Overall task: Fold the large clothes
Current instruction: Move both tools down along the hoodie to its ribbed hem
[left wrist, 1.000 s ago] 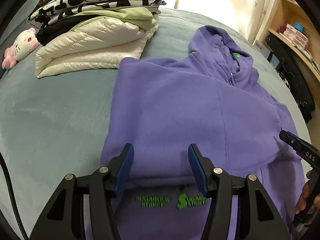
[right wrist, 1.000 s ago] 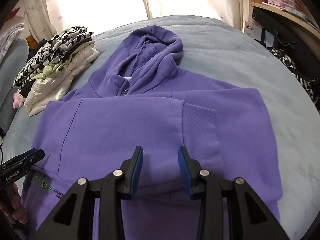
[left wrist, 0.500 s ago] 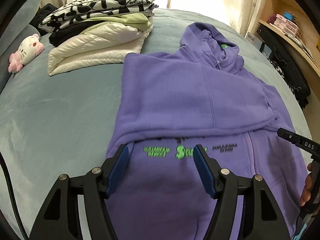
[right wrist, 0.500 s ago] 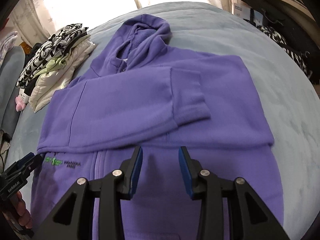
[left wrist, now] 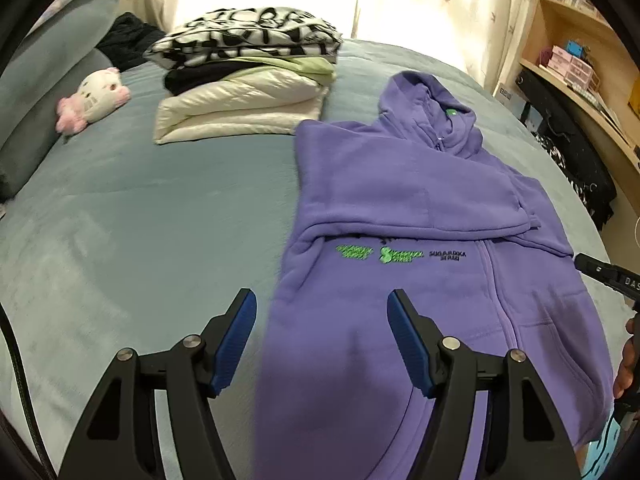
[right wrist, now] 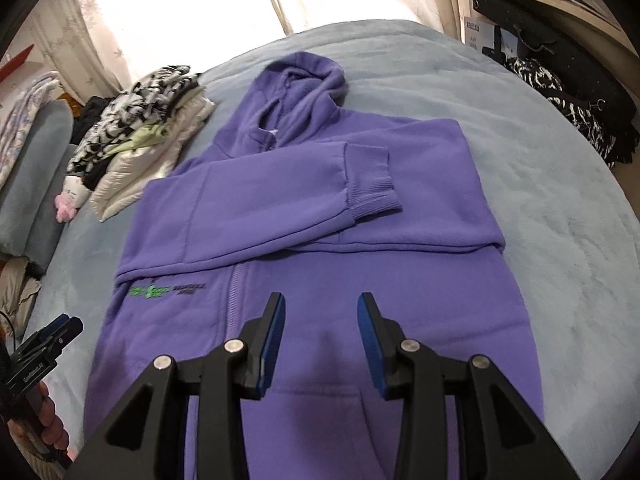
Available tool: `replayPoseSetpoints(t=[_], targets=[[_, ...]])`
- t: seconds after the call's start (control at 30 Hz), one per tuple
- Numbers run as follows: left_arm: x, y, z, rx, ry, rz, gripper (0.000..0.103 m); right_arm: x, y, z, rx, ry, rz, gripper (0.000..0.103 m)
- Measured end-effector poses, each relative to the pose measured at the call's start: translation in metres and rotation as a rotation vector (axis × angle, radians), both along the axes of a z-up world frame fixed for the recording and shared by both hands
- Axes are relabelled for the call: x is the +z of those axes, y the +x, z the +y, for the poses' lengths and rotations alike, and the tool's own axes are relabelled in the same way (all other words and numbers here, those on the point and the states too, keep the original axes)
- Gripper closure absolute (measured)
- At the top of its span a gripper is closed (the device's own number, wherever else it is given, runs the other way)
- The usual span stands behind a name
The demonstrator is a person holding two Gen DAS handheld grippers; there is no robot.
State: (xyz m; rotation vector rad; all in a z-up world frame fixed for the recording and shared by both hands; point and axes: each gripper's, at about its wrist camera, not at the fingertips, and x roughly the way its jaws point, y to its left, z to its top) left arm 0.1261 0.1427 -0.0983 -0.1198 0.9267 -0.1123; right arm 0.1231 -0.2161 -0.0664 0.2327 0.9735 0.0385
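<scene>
Folding hoodie (right wrist: 360, 264) | sleeves crossed, body unfolded | left gripper (left wrist: 320, 336), right gripper (right wrist: 320, 332) fingers released, empty

Bed (left wrist: 140, 220) covered in grey-blue plush blanket. Purple hoodie (left wrist: 420, 200) spread flat at centre, both sleeves folded across chest, hood toward 12 o'clock. Stack of folded clothes (left wrist: 248, 76) at 10 o'clock, just beside hoodie's shoulder. Plush toy (left wrist: 94, 98) farther toward 9 o'clock, against grey pillow (left wrist: 44, 80).
</scene>
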Motion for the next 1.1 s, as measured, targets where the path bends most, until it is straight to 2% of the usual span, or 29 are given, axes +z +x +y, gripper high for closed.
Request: replayPoseSetpoints(t=[0.1, 0.27, 0.47, 0.67, 0.83, 1.1], targets=[[0.005, -0.016, 0.015, 0.020, -0.009, 0.000, 0.036, 0.010, -0.016, 0.002, 0.024, 0.005, -0.021, 0.061], [0.007, -0.045, 0.034, 0.042, -0.016, 0.013, 0.034, 0.022, -0.045, -0.003, 0.053, 0.027, -0.049, 0.048], [0.004, -0.075, 0.045, 0.044, -0.057, 0.046, 0.034, 0.024, -0.074, -0.014, 0.055, 0.058, -0.046, 0.047], [-0.002, -0.097, 0.044, -0.011, -0.073, 0.072, 0.034, 0.021, -0.107, -0.035, 0.034, 0.102, -0.043, 0.047], [-0.018, -0.112, 0.042, -0.037, -0.079, 0.124, 0.034, 0.017, -0.132, -0.052, 0.033, 0.102, -0.036, 0.047], [-0.049, -0.130, 0.036, -0.073, -0.151, 0.211, 0.034, -0.004, -0.169, -0.087, 0.000, 0.078, 0.034, 0.047]])
